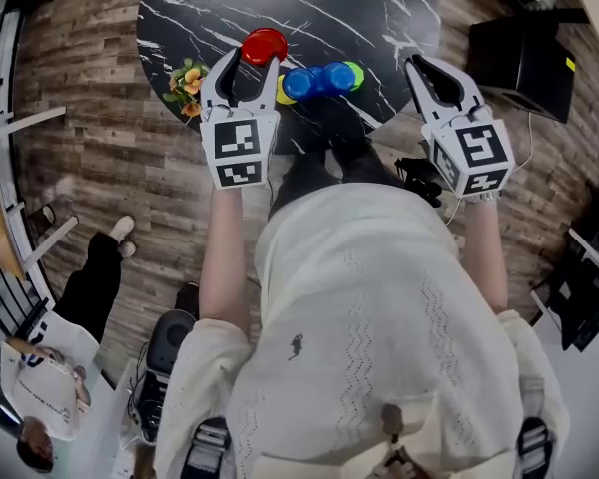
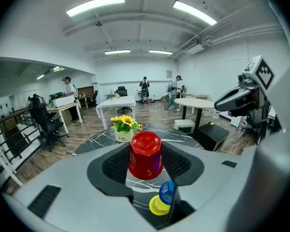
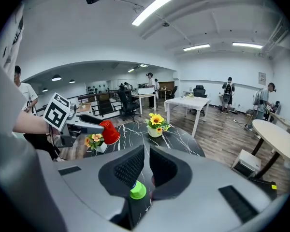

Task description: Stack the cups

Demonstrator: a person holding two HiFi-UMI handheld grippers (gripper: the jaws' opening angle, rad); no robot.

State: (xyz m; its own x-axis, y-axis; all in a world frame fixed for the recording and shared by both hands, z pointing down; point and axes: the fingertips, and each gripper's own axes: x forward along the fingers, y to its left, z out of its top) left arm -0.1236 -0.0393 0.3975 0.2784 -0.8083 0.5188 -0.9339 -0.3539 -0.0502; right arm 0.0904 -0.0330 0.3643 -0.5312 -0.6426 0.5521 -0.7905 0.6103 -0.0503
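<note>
Left tongs (image 1: 250, 62): pinching upturned red plastic cup (image 2: 145, 154), raised over black marbled round counter (image 1: 309, 3).
Right tongs (image 3: 146, 164): almost pressed together, empty.
Nearby: row of yellow, blue and green cups (image 1: 319, 80) lying between the tongs; potted flowers (image 1: 187, 81) beside left.

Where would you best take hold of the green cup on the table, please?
Probably across its side wall, from the right with the right tongs: the green cup sits at the row's right end, nearest them, a blue cup blocking its left.
</note>
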